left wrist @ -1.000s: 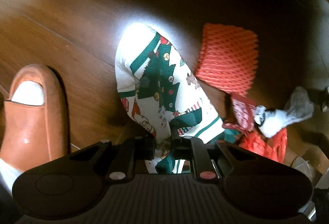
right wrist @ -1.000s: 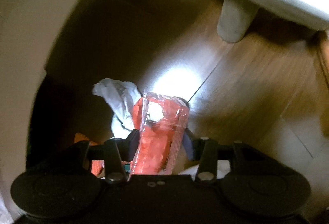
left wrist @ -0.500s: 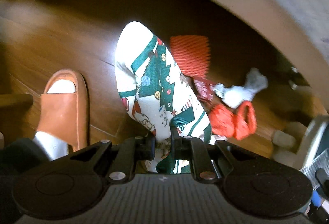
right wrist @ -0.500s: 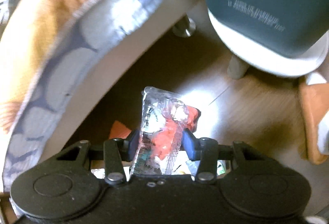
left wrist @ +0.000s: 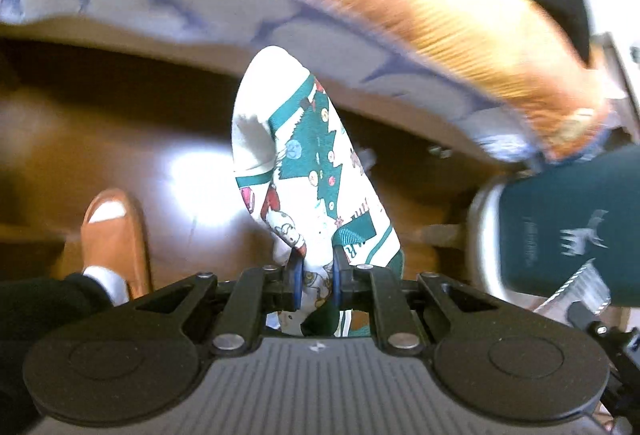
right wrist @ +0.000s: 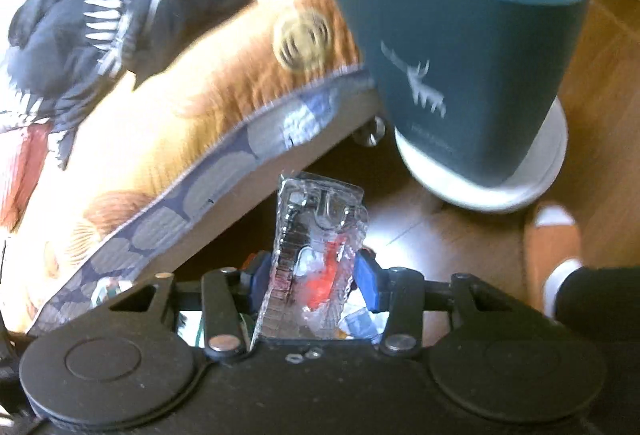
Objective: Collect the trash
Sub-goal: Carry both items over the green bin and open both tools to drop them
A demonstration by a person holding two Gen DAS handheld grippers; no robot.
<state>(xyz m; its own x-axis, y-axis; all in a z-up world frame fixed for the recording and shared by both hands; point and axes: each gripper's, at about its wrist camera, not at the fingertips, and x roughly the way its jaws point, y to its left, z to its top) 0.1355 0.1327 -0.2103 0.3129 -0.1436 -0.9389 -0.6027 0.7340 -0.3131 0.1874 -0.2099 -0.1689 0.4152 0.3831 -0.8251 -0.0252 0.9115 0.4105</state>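
You're in a home, prob. living rm: wood floor, patterned cushion above it, teal bin beside cushion.

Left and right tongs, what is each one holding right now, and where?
Left tongs pinch the Christmas-print wrapper at its lower end. Right tongs clamp the clear plastic blister pack across its lower sides.

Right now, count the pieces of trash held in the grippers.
2: a Christmas-print wrapper in the left gripper, a clear plastic pack in the right gripper. More may lie hidden under the furniture.
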